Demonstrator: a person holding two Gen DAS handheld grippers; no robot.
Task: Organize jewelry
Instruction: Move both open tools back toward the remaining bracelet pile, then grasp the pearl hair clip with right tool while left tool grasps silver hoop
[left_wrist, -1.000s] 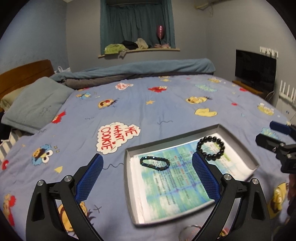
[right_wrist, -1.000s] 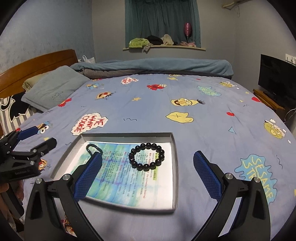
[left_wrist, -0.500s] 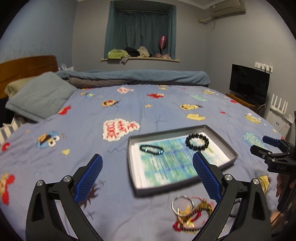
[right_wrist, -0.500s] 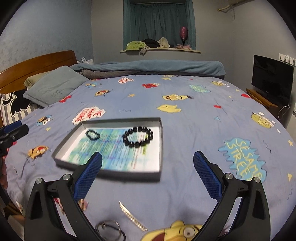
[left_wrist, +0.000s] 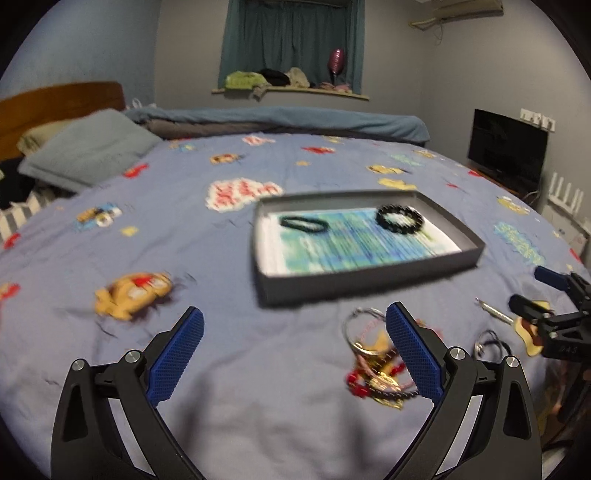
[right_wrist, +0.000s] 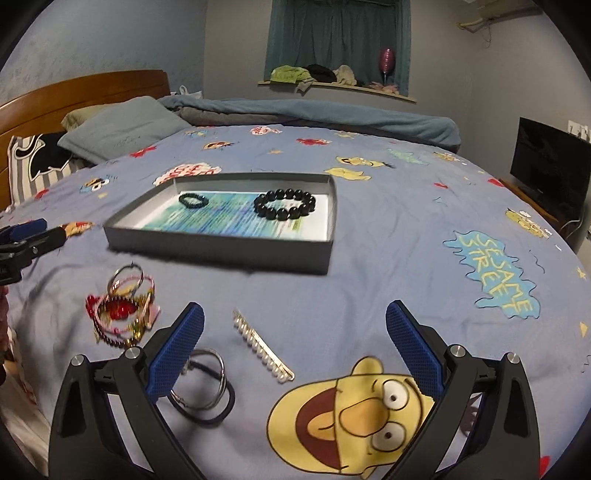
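**Both grippers backed off the tray, loose pile now in view**

Left wrist: left gripper (left_wrist: 295, 347) wide open, nothing between the pads, hanging over bare bedsheet (left_wrist: 184, 236). A second ago this camera sat right over the grey tray (left_wrist: 369, 273); now the tray is further off and a tangled jewelry pile (left_wrist: 373, 365) (rings, red beads, gold bits) shows just beside the right finger. Frame is motion-blurred, so details of the pile are soft. Tray holds the small dark bracelet (left_wrist: 303, 223) on its left and the black bead bracelet (left_wrist: 399, 219) on its right, both lying on the printed paper liner. Right gripper (left_wrist: 532, 295) visible at the right edge, fingers apart, empty.

Right wrist: right gripper (right_wrist: 295, 343) also fully spread, holding nothing. Same pull-back here: tray (right_wrist: 221, 251) has receded and unsorted items have appeared near the fingers. Pearl hair clip (right_wrist: 263, 346) lies between the fingers, flat on the sheet. Hoop ring with black cord (right_wrist: 203, 387) is just by the left finger, partly hidden behind it. Jewelry pile (right_wrist: 122, 310) sits further left, near the left gripper (right_wrist: 29, 236) at the frame edge.

Read: two bracelets done, at least three items left outside the tray. Retreat looks like a reset to pick the next piece (pearl clip is the easiest reach for the right side; thin and flat, so a low approach is probably needed).
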